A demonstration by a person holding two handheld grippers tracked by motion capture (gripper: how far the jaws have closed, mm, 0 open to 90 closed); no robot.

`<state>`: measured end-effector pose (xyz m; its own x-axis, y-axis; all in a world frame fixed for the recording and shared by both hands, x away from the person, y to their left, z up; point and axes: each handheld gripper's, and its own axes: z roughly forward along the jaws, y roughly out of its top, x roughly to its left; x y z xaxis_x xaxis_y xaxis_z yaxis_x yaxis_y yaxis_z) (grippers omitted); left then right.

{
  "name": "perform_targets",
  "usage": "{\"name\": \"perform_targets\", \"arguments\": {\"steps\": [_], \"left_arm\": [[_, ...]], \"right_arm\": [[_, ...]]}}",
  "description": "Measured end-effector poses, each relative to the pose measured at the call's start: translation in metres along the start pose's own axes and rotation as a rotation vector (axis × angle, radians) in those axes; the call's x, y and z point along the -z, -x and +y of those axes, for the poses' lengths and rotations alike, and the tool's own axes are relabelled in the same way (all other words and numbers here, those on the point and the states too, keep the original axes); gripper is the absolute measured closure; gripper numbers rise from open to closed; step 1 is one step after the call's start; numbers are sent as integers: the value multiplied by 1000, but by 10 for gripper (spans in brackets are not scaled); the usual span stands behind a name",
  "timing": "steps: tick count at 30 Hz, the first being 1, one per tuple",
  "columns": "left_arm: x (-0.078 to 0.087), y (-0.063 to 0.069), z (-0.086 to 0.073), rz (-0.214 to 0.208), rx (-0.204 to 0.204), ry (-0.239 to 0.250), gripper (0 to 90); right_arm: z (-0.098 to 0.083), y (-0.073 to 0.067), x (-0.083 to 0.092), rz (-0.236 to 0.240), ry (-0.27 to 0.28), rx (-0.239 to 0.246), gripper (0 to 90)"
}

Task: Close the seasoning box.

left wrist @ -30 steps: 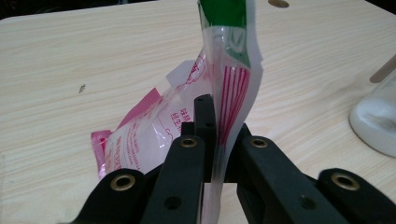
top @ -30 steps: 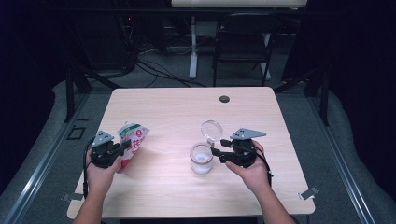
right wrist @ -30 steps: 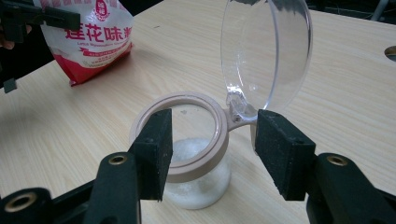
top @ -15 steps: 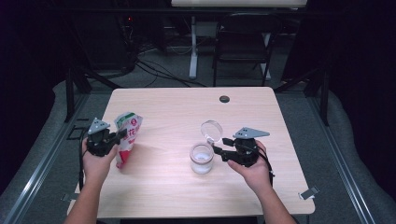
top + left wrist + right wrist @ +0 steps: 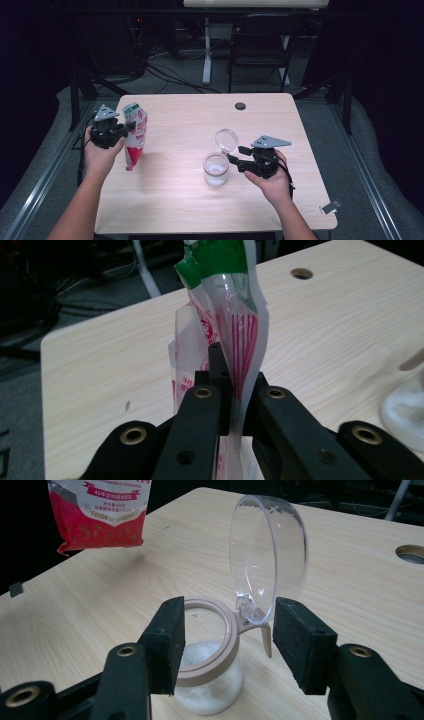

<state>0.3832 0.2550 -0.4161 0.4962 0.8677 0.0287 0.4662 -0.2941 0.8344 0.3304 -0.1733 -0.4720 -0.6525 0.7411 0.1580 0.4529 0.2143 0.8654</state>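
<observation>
A red, white and green pouch [image 5: 135, 136] hangs upright over the table's left side, lifted off the wood, with my left gripper [image 5: 125, 131] shut on it. In the left gripper view the jaws pinch the pouch [image 5: 227, 310] at mid-height; the left gripper [image 5: 235, 387] hides its lower part. A small clear jar [image 5: 216, 171] with white grains in it stands right of centre, its hinged clear lid [image 5: 227, 140] flipped up. My right gripper [image 5: 235, 162] is open just right of the jar. In the right gripper view the jar [image 5: 210, 690] and lid [image 5: 267, 555] sit between the right gripper's [image 5: 225, 630] spread jaws.
The wooden table [image 5: 190, 125] has a round cable hole [image 5: 240, 106] near its far edge. A dark chair [image 5: 262, 45] and a white desk leg [image 5: 206, 55] stand beyond it. A small clip [image 5: 331, 206] sits at the table's right front edge.
The left gripper has raised the pouch off the table and carried it farther back and to the left. The right gripper and the jar have stayed put.
</observation>
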Motion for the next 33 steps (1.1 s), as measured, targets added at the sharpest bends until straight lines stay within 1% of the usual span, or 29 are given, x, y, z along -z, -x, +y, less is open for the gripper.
{"name": "perform_targets", "arguments": {"steps": [2, 6, 11, 13, 15, 17, 19, 20, 21, 22, 23, 24, 26, 27, 29, 32, 33], "left_arm": [[2, 9, 6, -29, -23, 12, 900], [3, 31, 15, -101, -62, 40, 900], [-3, 60, 19, -209, -93, 56, 900], [-7, 74, 19, -248, -122, 50, 900], [-11, 86, 16, -288, -155, 41, 900], [-15, 96, 10, -329, -186, 33, 900], [-19, 104, 0, -358, -209, 13, 900], [-20, 106, -5, -367, -209, 4, 900], [-22, 107, -12, -387, -210, -1, 900], [-21, 106, -24, -436, -204, 26, 900], [-21, 106, -24, -436, -204, 26, 900], [-19, 105, -28, -440, -196, 35, 900], [-16, 102, -38, -451, -167, 58, 900], [-15, 101, -41, -450, -161, 58, 900], [-15, 98, -46, -454, -152, 43, 900], [-15, 93, -56, -462, -129, 31, 899], [-16, 92, -59, -462, -134, 18, 897]], "right_arm": [[1, 1, 2, -4, 5, 0, 467], [3, 2, 7, -6, 18, 4, 470], [6, 1, 12, -11, 28, 26, 491], [7, 0, 12, -19, 21, 49, 512], [7, -1, 12, -24, 20, 63, 527], [7, -2, 12, -18, 23, 72, 542], [7, -4, 12, -4, 25, 79, 558], [7, -5, 12, 1, 29, 80, 561], [7, -6, 12, 6, 26, 82, 564], [7, -8, 12, 11, 15, 83, 586], [7, -8, 12, 11, 15, 83, 586], [7, -9, 12, 21, 10, 85, 606], [7, -11, 12, 46, 10, 80, 632], [7, -13, 11, 60, 11, 77, 648], [7, -15, 9, 77, 0, 79, 671], [9, -22, 6, 110, -20, 95, 699], [10, -25, 6, 121, -23, 97, 703]]}}
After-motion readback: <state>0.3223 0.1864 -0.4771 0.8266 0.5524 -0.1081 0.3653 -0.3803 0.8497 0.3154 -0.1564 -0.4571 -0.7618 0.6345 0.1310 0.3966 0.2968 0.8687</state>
